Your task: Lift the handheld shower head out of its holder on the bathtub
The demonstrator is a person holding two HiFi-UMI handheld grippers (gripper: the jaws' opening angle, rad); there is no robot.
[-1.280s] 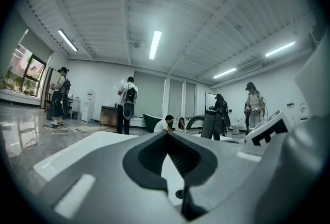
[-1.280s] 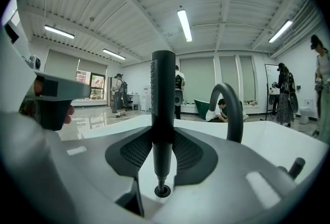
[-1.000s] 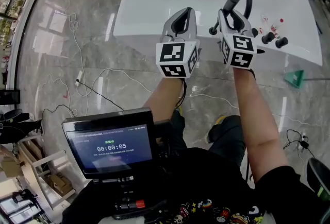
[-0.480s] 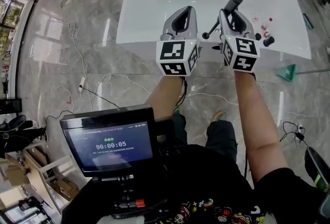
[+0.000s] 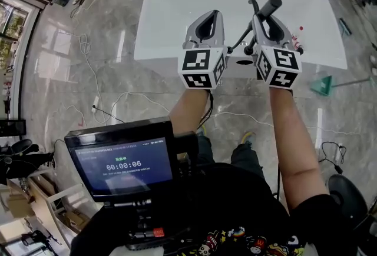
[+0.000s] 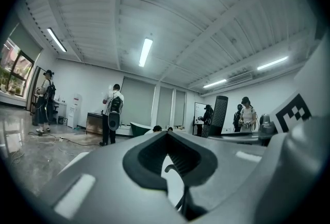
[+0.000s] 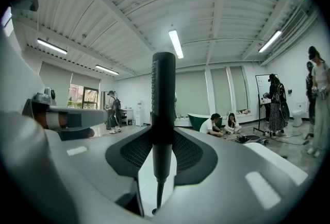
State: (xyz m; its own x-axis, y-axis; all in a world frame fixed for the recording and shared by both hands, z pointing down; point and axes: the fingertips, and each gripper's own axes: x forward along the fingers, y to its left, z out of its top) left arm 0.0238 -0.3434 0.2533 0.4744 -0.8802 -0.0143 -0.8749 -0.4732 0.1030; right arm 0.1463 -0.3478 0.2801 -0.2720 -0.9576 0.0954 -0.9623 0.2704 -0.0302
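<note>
Over bathtub [image 5: 177, 7] near edge: shower head [image 5: 272, 3] looks raised off the rim, in right gripper [image 5: 266, 20].
Right jaws: clamped on its handle.
Axis: handle upright, crosswise to jaws.
Left gripper [image 5: 207, 24]: jaws together, empty, just beside.
Nearer hand: right.

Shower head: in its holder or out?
Out. The right gripper clamps the black shower head upright above the bathtub rim, only its hose trailing down.

- A monitor [image 5: 126, 160] shows a running timer.
- Loose cables [image 5: 86, 66] trail across the glossy marble floor [image 5: 59, 107].
- A green triangular object [image 5: 323, 85] lies toward the floor's right edge.
- People [image 6: 112, 112] stand under ceiling strip lights [image 7: 176, 42].
</note>
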